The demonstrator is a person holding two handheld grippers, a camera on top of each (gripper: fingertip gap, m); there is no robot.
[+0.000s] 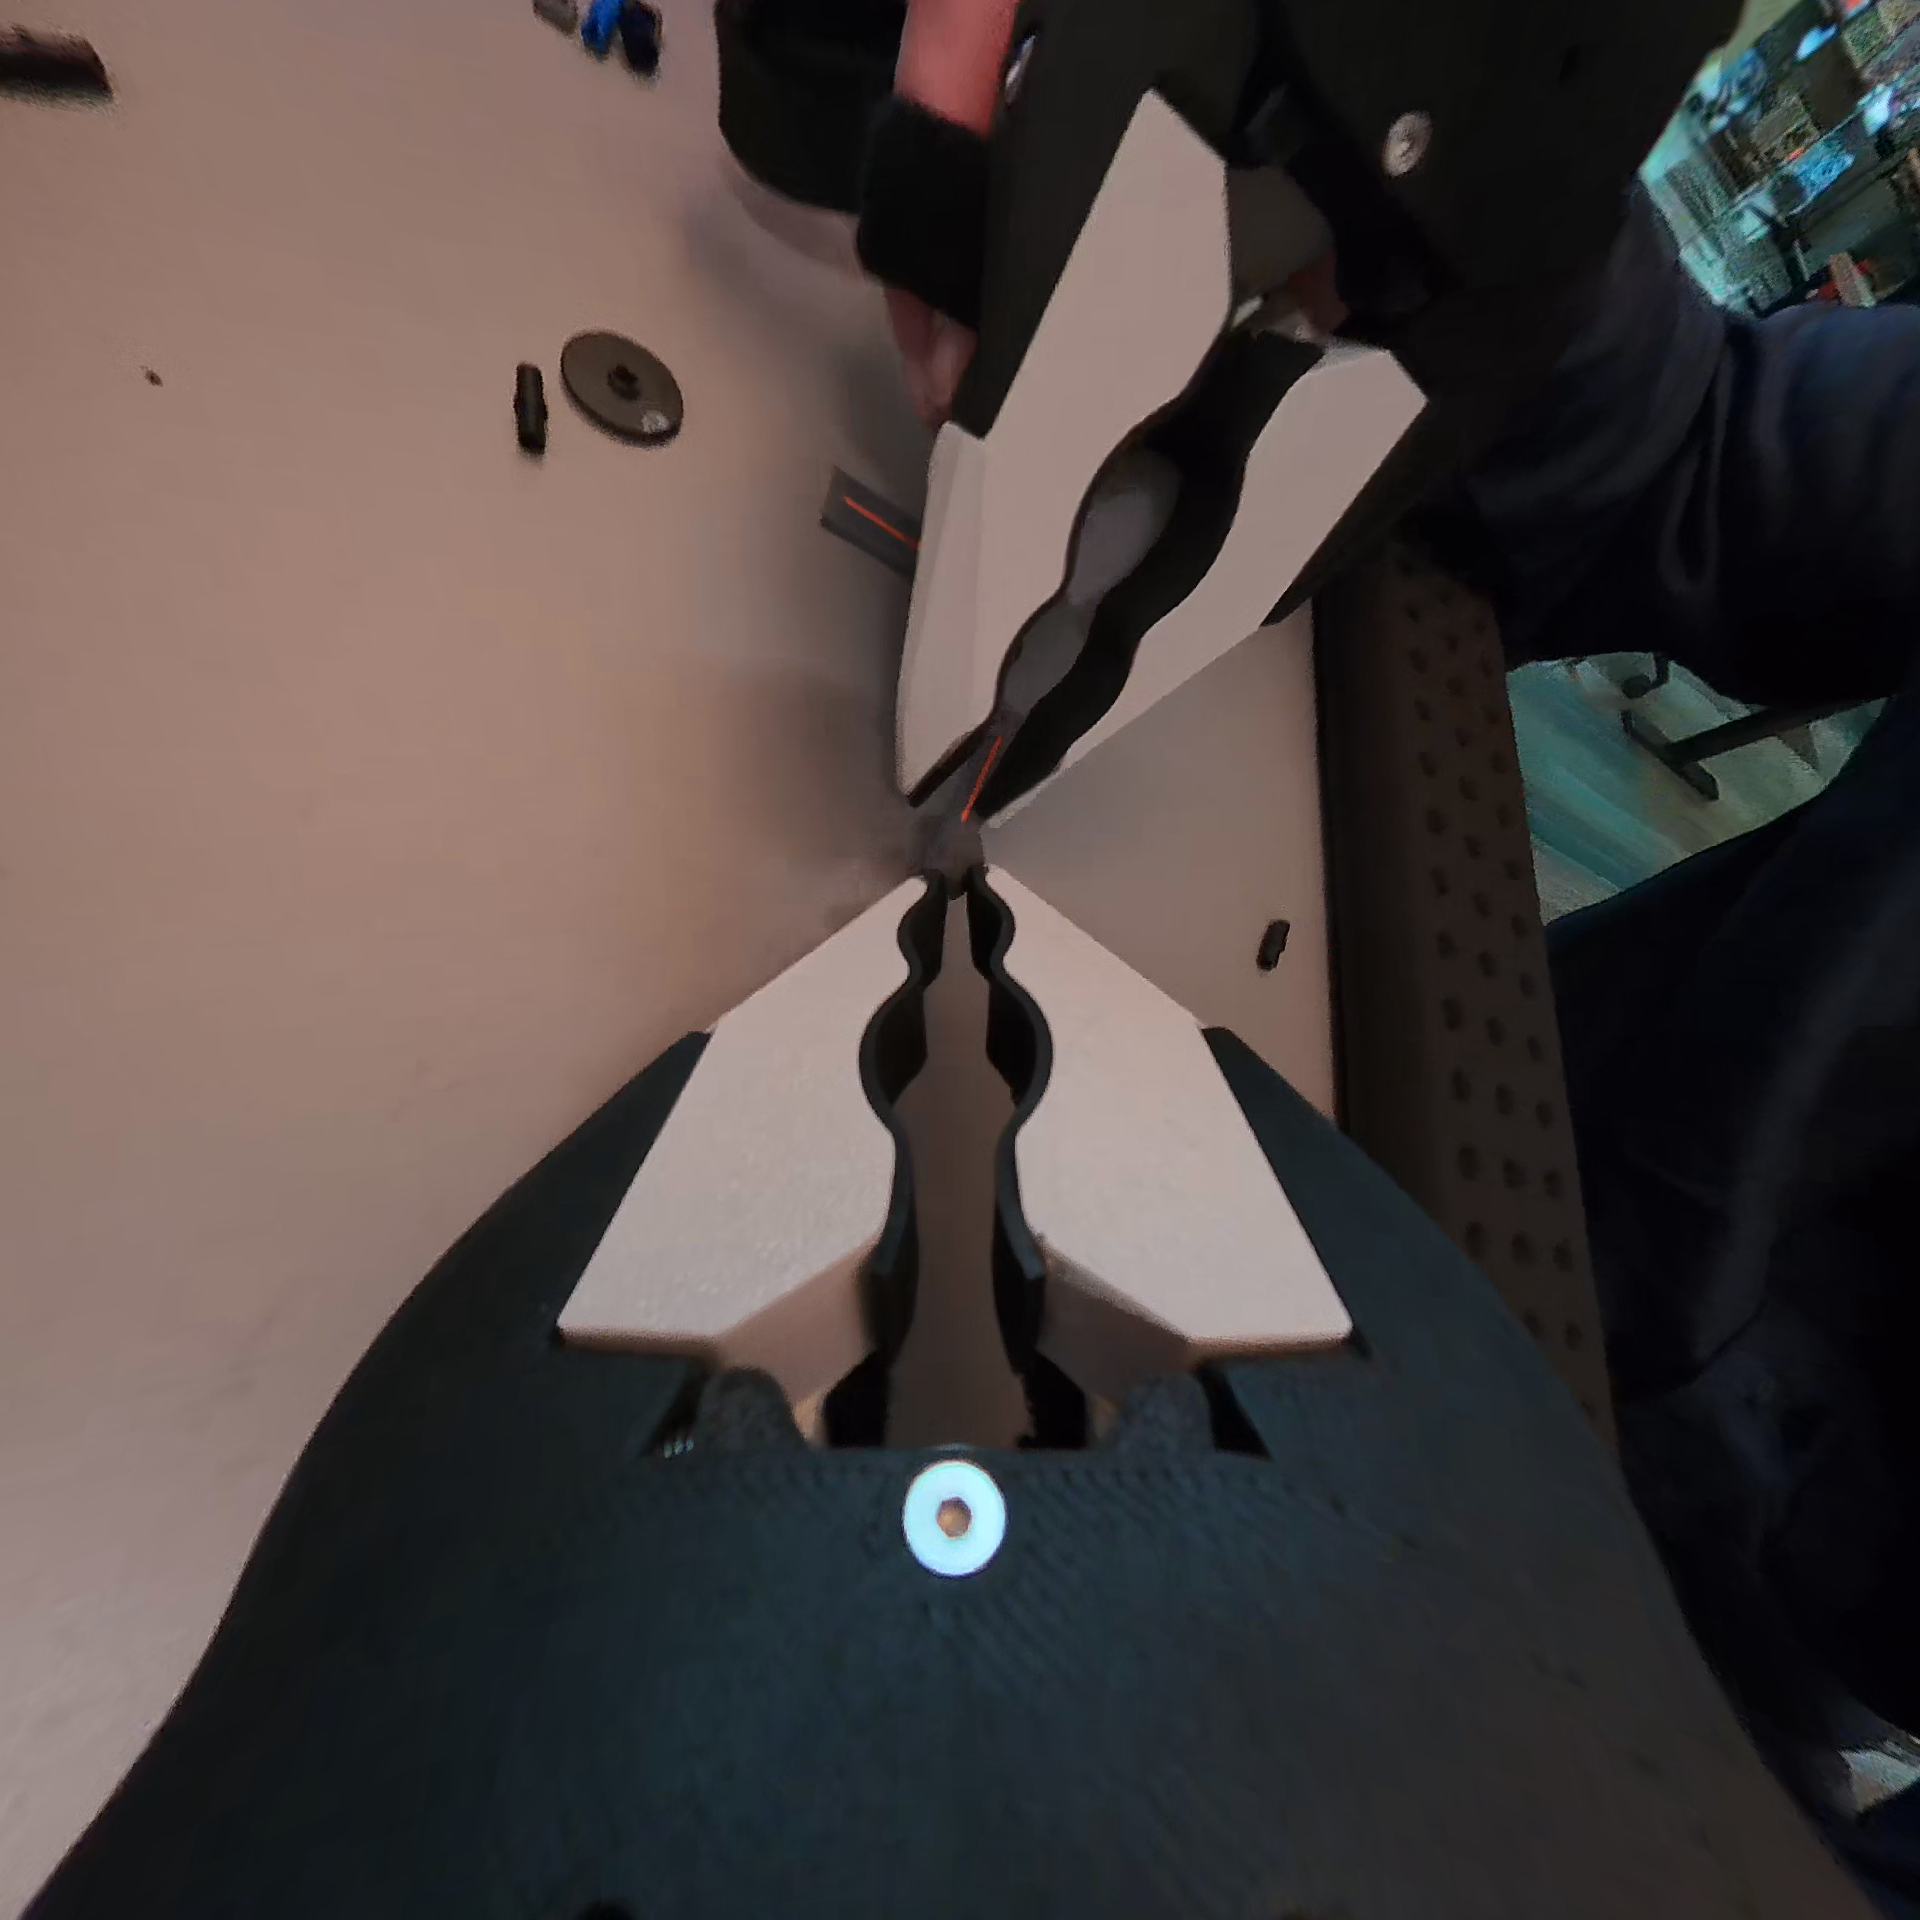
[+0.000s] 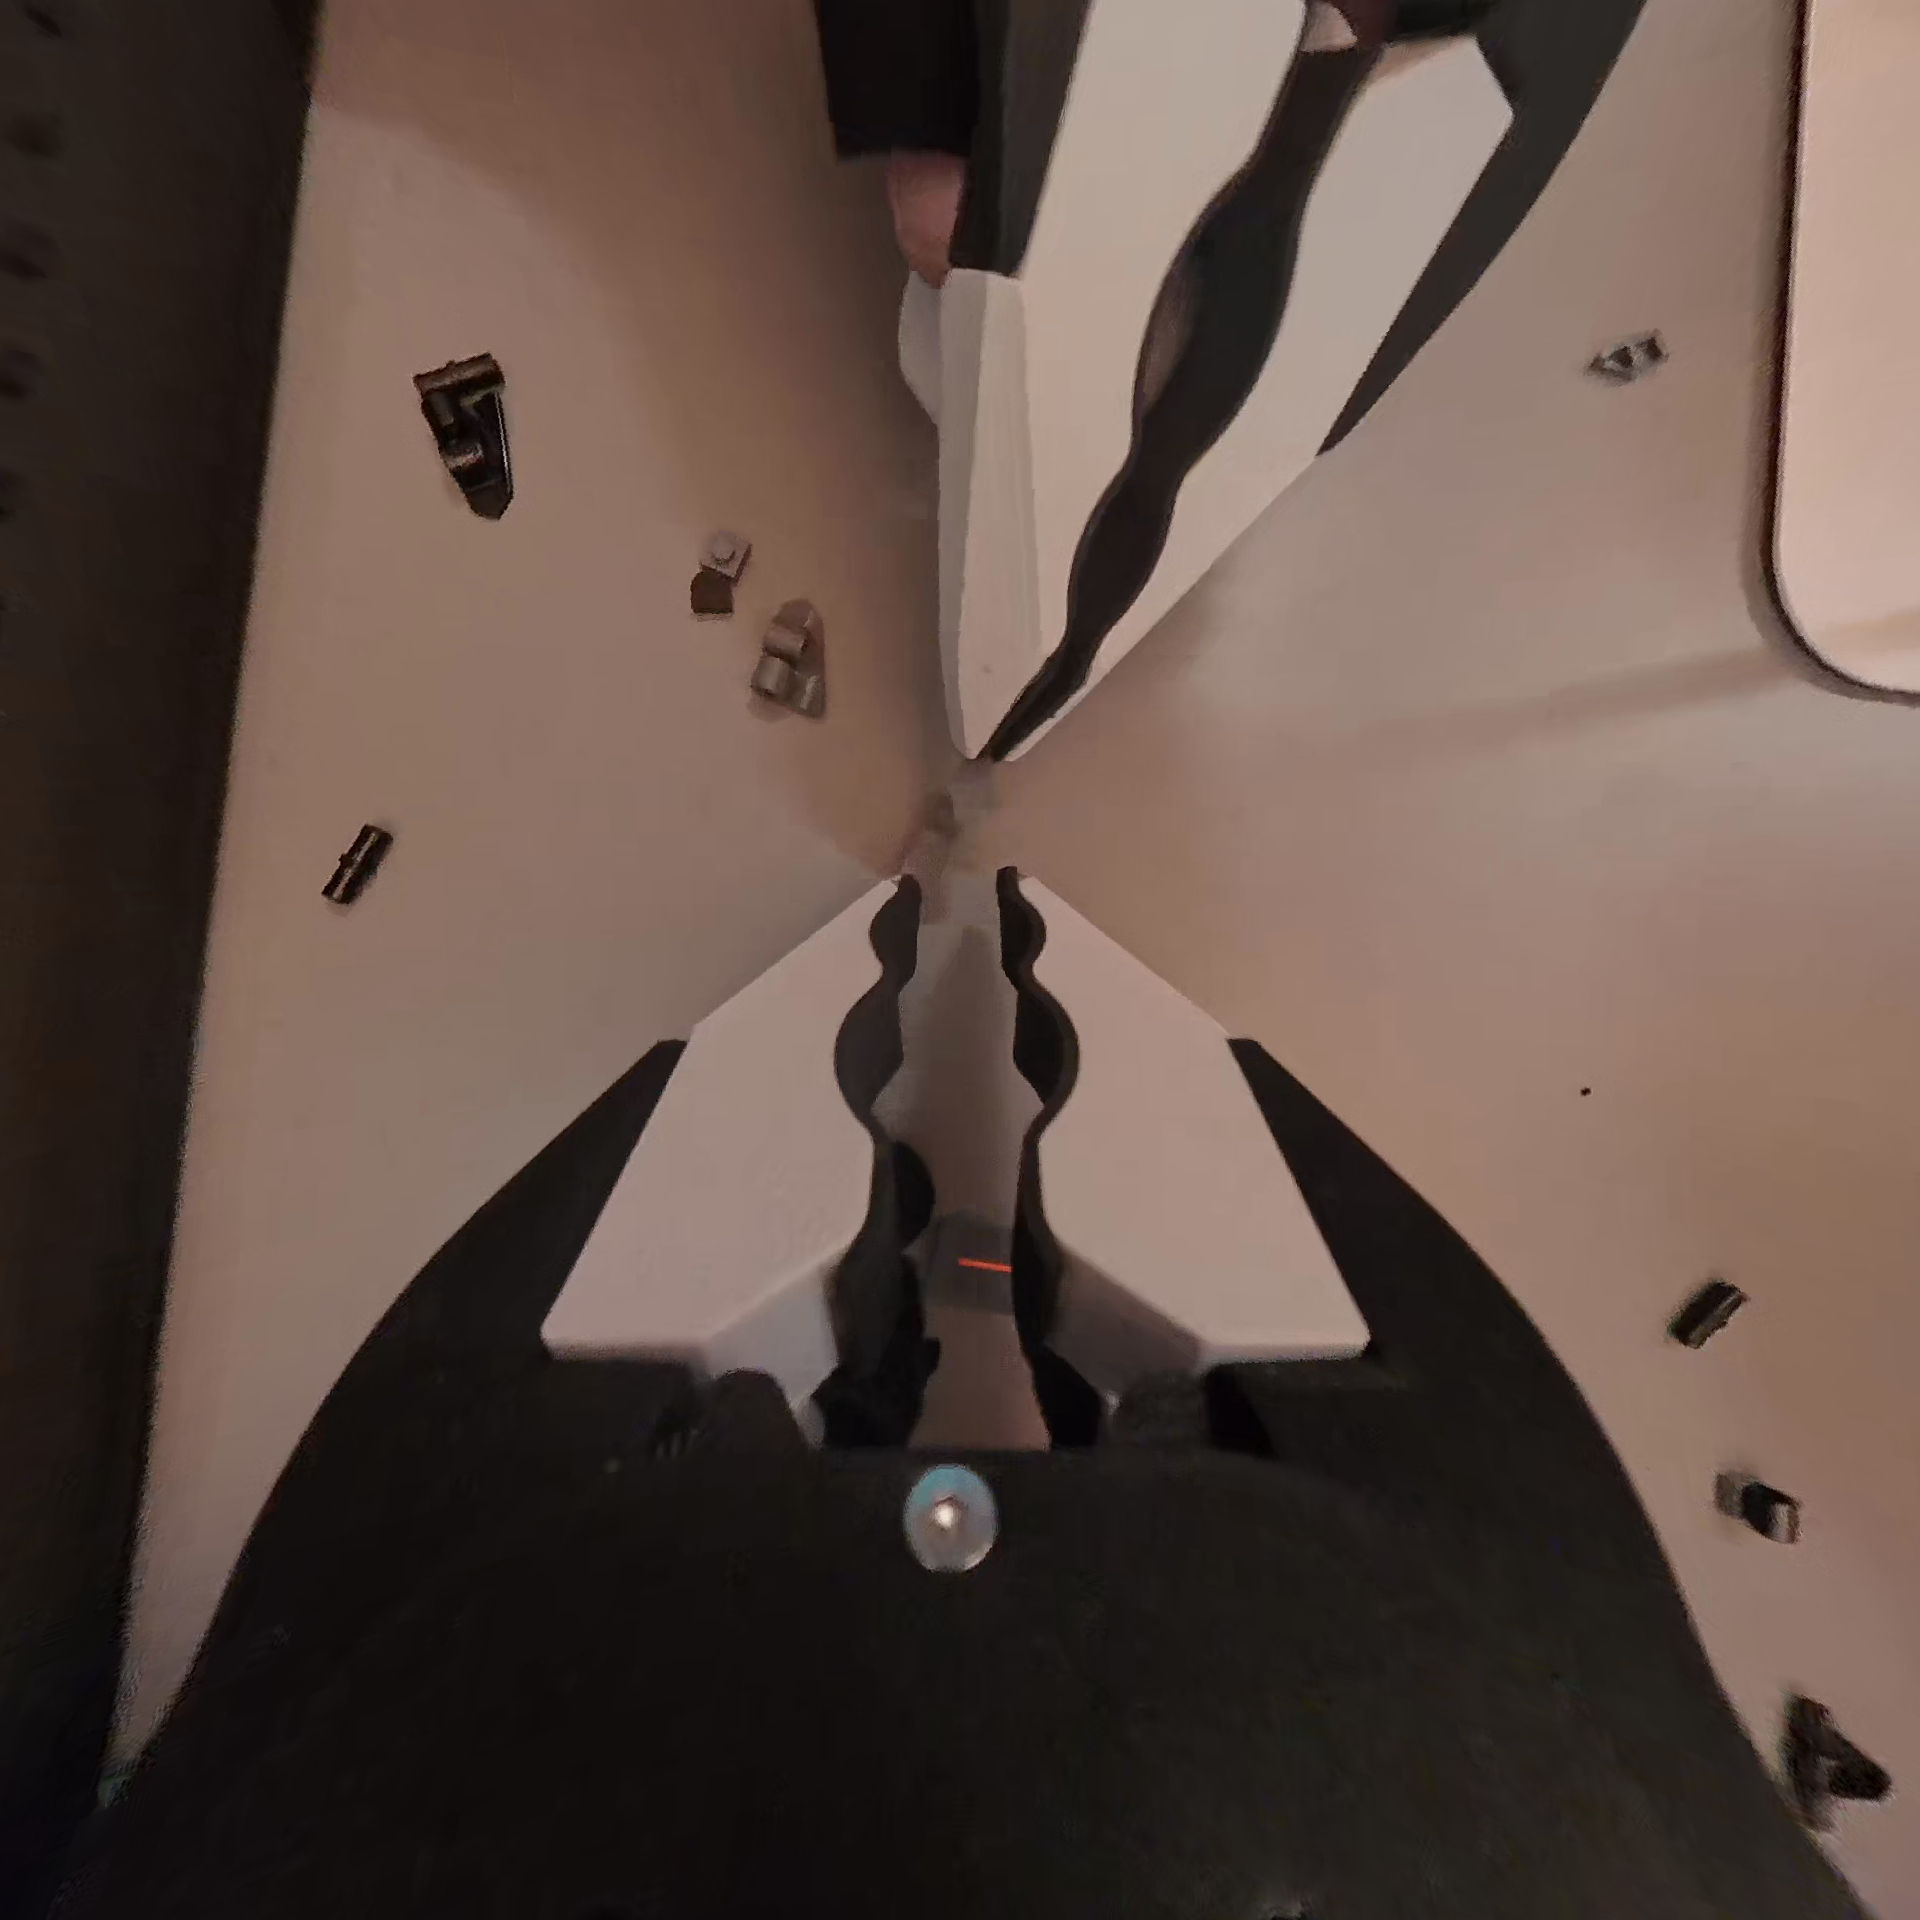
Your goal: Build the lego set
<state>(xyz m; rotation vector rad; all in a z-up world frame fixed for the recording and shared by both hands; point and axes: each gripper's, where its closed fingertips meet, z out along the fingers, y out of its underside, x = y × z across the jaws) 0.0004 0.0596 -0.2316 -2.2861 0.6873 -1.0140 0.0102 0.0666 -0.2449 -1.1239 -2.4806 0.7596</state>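
Table point(image 1: 312, 831) first: pale, broad, with a dark perforated chair back point(image 1: 1455, 935) along its right edge. Above the right part of it, left gripper point(image 1: 951, 883) and right gripper point(image 1: 961, 805) tip to tip, one reaching in from near, the other slanting down from far right.

Scattered spares next, all well apart from the work:
- dark round disc point(image 1: 621, 390) at far left
- striped dark tile point(image 1: 868, 514) just left of the right gripper
- short black pin point(image 1: 530, 407) beside the disc
- second black pin point(image 1: 1273, 945) near the chair-side edge

Smallest of all, the small grey piece point(image 1: 951, 847), off the table and caught between the two sets of tips. Left gripper pinched almost to nothing on it; right gripper narrowed onto it from the opposite side, with only a sliver of gap in its own view and pale plastic filling that. Thin orange line inside the right's tips — perhaps a striped part being mated, but too small and blurred to say.

Likely step in hand: pressing two tiny parts together in mid-air.
- Keep both grips firm and both pairs of fingers in one line.
- Push straight, slowly, and stop at the seat.
- Avoid any twist — easy to pop so small a part loose among the spares.
- Better to bring the pair closer to the table before squeezing harder.
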